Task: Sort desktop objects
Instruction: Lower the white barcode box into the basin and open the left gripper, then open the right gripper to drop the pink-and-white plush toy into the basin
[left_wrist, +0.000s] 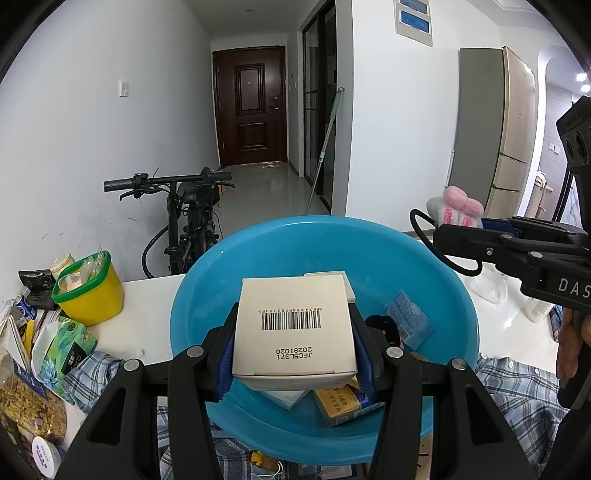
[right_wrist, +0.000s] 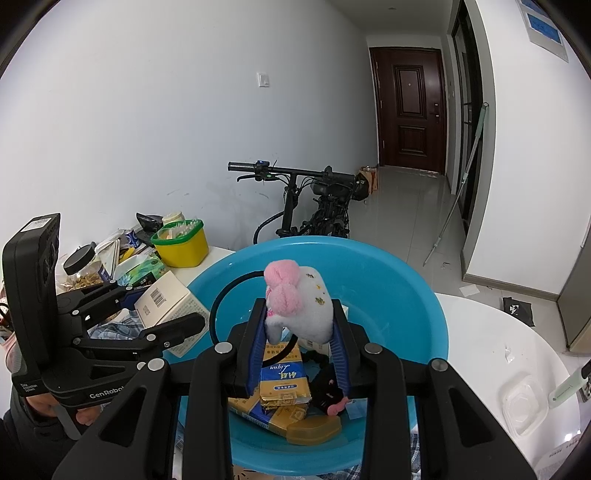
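My left gripper (left_wrist: 295, 321) is shut on a cream cardboard box (left_wrist: 293, 325) with a barcode, held over the blue basin (left_wrist: 207, 295). The box also shows in the right wrist view (right_wrist: 162, 301) at the basin's left rim. My right gripper (right_wrist: 299, 314) is shut on a white plush toy with a pink bow (right_wrist: 299, 302) and a black loop, held above the basin (right_wrist: 413, 295). The plush also shows in the left wrist view (left_wrist: 456, 210). Yellow packets (right_wrist: 282, 380), a black item and an amber case (right_wrist: 314, 430) lie in the basin.
A yellow tub with a green rim (left_wrist: 90, 288) stands on the white table, left of the basin, beside snack bags and jars (left_wrist: 33, 387). A plaid cloth (left_wrist: 92, 373) lies under the basin. A clear plastic lid (right_wrist: 524, 402) lies on the right. A bicycle (left_wrist: 184, 218) stands behind.
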